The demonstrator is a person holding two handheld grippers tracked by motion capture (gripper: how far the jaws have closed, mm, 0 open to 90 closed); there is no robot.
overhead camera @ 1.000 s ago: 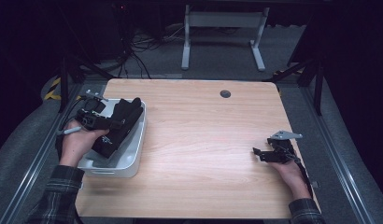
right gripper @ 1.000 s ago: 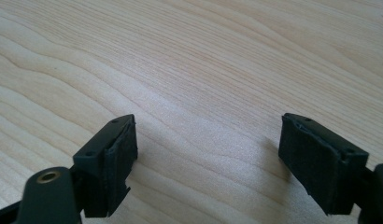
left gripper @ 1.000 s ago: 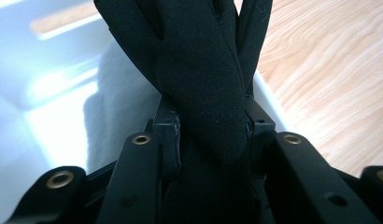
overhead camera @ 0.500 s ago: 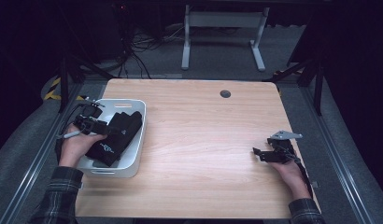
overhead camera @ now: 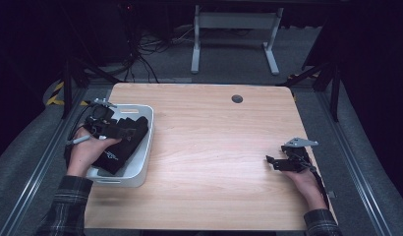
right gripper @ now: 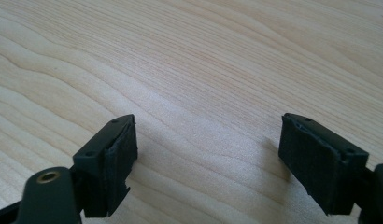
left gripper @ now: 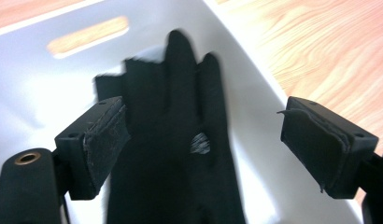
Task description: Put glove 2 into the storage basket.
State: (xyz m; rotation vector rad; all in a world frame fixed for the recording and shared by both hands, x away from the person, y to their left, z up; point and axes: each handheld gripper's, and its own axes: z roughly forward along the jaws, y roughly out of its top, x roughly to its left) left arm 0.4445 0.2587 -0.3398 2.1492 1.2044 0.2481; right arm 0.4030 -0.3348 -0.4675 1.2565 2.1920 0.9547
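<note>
My left gripper (left gripper: 199, 149) has just spread its jaws, and the black glove (left gripper: 180, 140) now lies released in the white bin (overhead camera: 143, 152); my right gripper (right gripper: 206, 158) rests spread, unmoved.

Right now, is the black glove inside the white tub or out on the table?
Inside. The black glove lies flat in the white tub, its fingers toward the wall. The left gripper has just been opening; its pads stand clear of it.

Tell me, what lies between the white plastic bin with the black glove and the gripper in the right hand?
Bare wooden tabletop, seen in the high view, separates the white bin from the right gripper.
</note>
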